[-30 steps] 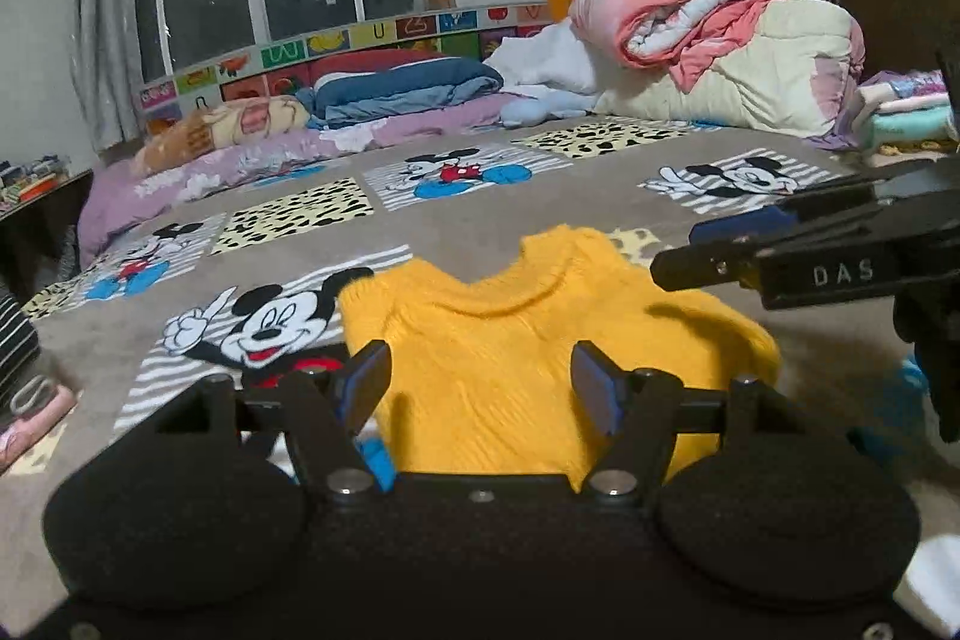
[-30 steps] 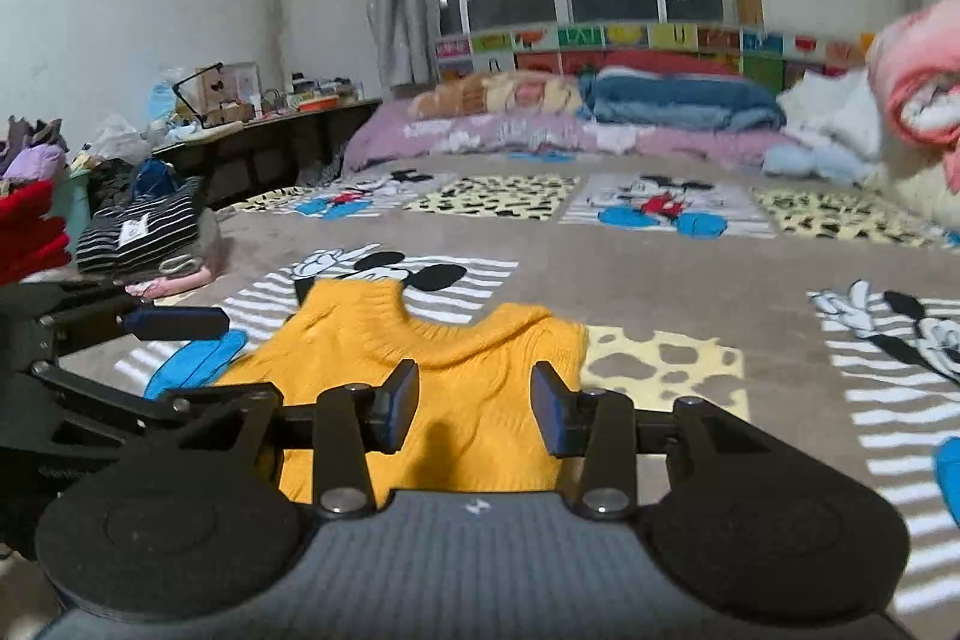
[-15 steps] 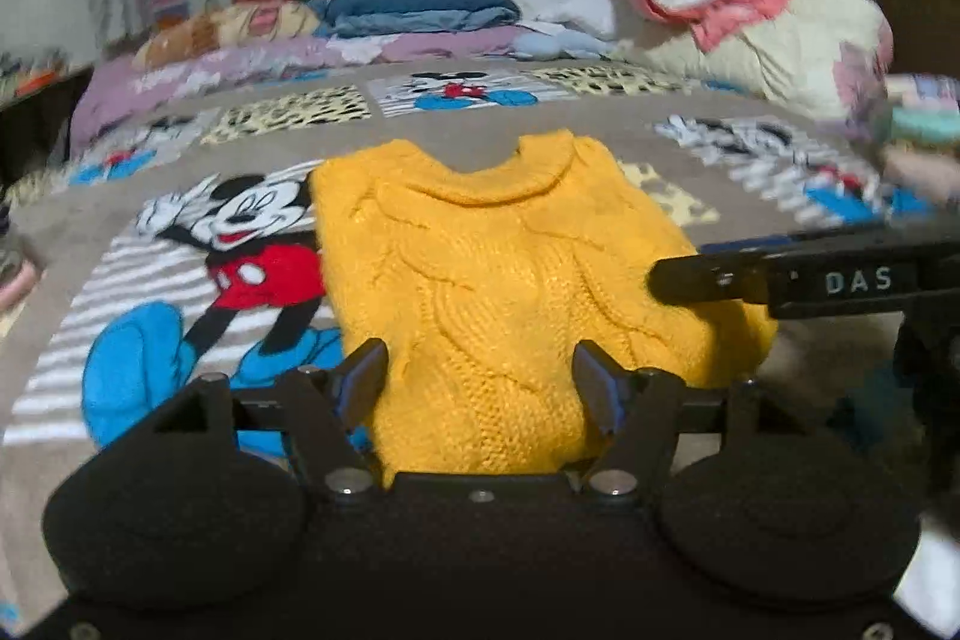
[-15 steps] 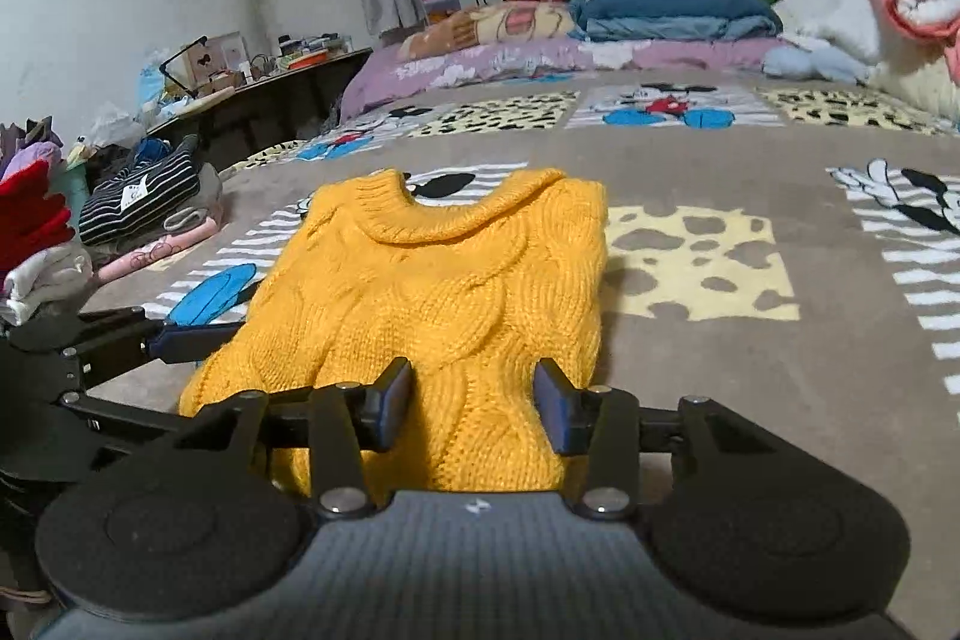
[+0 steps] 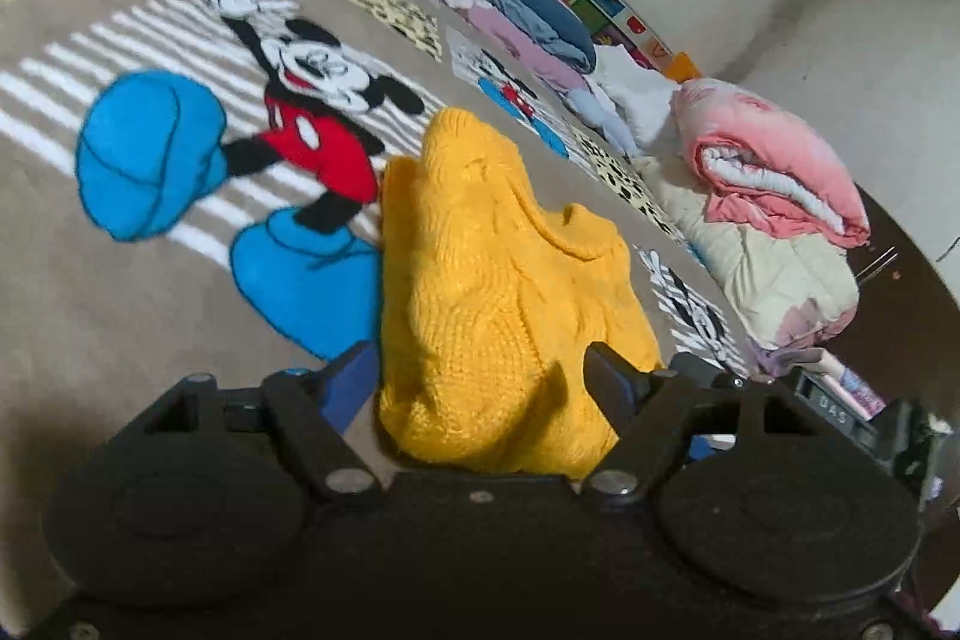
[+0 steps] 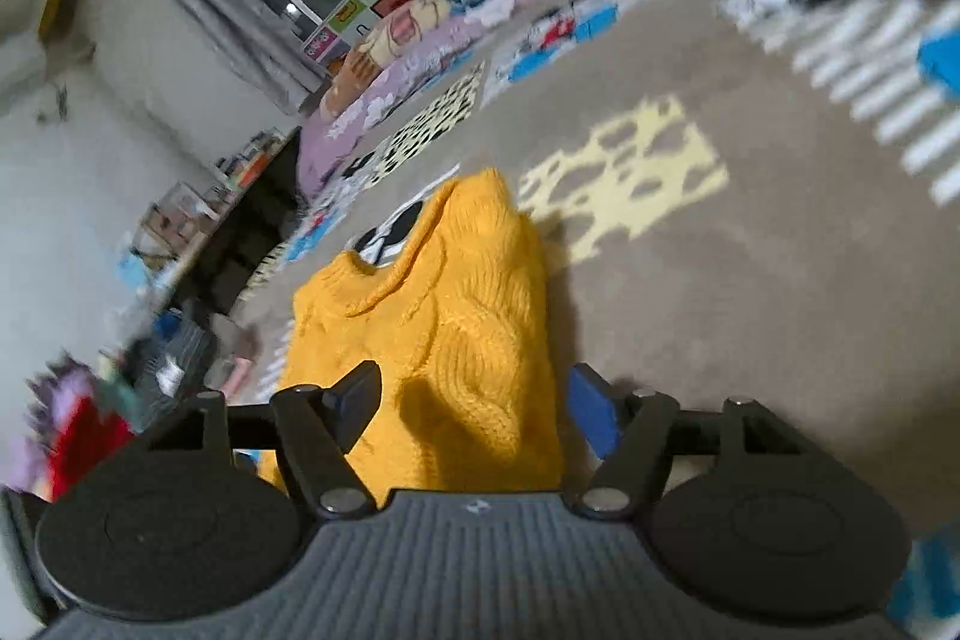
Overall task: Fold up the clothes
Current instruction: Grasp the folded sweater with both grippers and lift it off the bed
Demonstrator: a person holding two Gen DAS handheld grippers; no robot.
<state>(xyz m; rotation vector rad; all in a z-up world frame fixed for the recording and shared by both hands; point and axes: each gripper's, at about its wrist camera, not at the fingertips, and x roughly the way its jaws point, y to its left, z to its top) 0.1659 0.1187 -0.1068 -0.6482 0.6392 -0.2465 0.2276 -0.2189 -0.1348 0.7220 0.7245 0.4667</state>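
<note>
A yellow cable-knit sweater (image 5: 498,292) lies on the brown Mickey Mouse bedspread (image 5: 120,292), sleeves folded in, collar away from me. My left gripper (image 5: 480,382) is open, its fingers either side of the sweater's near hem at its left corner. My right gripper (image 6: 474,400) is open too, its fingers straddling the near hem of the sweater (image 6: 456,316) at its right side. Neither holds the cloth. Part of the right gripper (image 5: 840,412) shows at the right of the left wrist view.
Folded quilts, pink over cream (image 5: 774,196), are stacked at the bed's far right. Blue and purple bedding (image 5: 516,4) lines the window side. A dark side table with clutter (image 6: 198,250) and piled clothes (image 6: 90,418) stand left of the bed.
Both grippers have tilted and dropped closer to the sweater's near hem. Both views now look down on it at a slant. The jaws stay open.
</note>
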